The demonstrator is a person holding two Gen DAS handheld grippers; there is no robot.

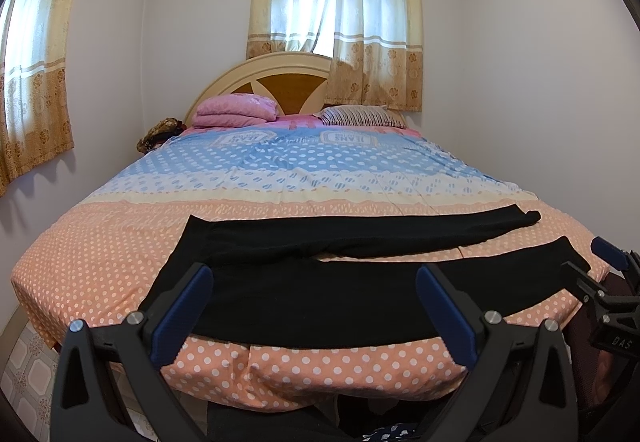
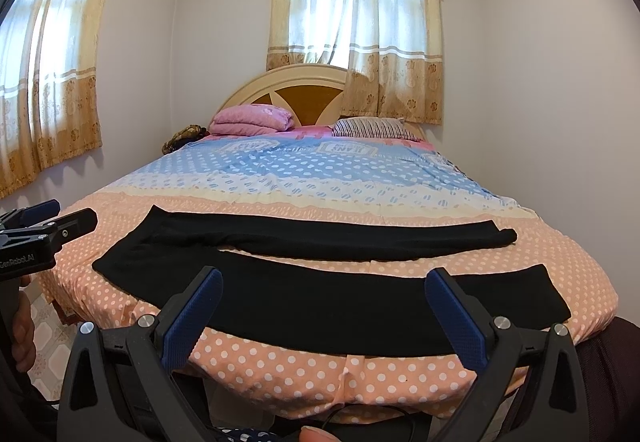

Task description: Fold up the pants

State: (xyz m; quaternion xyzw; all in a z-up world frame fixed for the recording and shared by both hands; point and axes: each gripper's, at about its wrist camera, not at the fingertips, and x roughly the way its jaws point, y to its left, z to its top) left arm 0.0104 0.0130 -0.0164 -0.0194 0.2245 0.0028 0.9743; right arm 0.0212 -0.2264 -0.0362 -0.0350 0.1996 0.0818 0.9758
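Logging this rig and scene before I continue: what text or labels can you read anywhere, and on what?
"GenRobot.AI": side of the left gripper.
"DAS": side of the right gripper.
"JEANS", seen upside down: badge prints on the bedspread.
Smaller print inside the badges: too blurred to read.

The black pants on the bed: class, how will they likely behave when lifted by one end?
The black pants lie flat along the bedspread, so they are probably limp and would drape. The thin fabric looks light and may stretch.
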